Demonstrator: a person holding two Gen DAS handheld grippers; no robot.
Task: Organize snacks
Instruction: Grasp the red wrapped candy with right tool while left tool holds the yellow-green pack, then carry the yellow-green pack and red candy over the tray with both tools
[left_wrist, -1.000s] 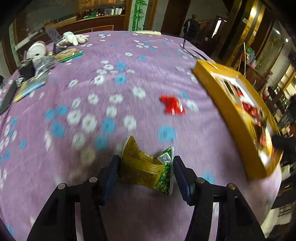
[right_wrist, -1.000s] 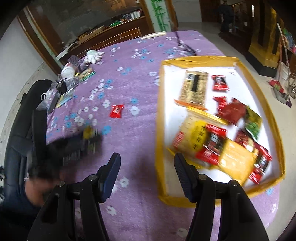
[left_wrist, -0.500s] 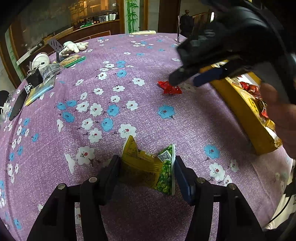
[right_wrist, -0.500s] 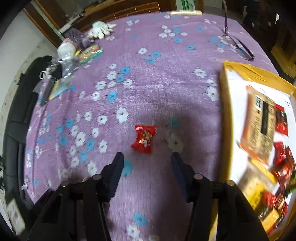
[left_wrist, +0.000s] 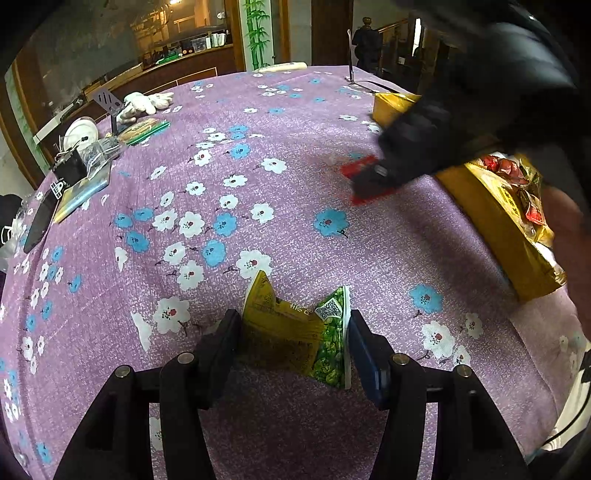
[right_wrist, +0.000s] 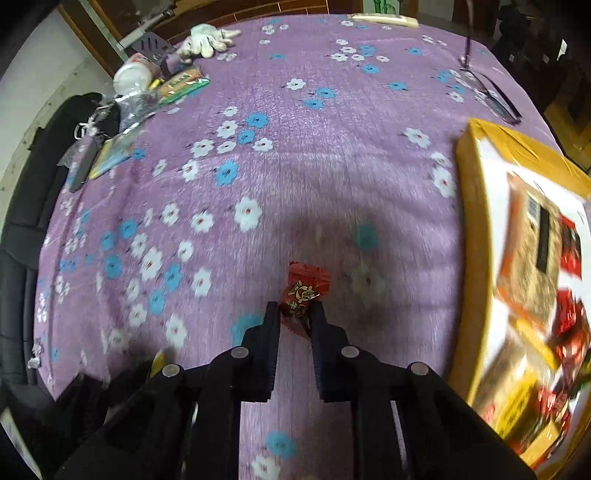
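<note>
Swung across from the box side, the right gripper (right_wrist: 293, 314) now pinches a crinkly red foil candy (right_wrist: 304, 290) on the floral purple bench cloth (right_wrist: 295, 147), beside the yellow cardboard box (right_wrist: 476, 221). Left view: left gripper (left_wrist: 291, 334), fingers clamped on a creased yellow-green packet (left_wrist: 295, 332) near the bench's front edge.

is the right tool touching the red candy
Touching. The right wrist view shows the right tool with both fingers pressed on the red candy.

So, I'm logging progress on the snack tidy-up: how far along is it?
Mostly done: several packets already lie in the yellow box. In hand: the left hand-held gripper holds a green-yellow packet, and the right hand-held gripper pinches the red candy. Left: boxing both.
</note>
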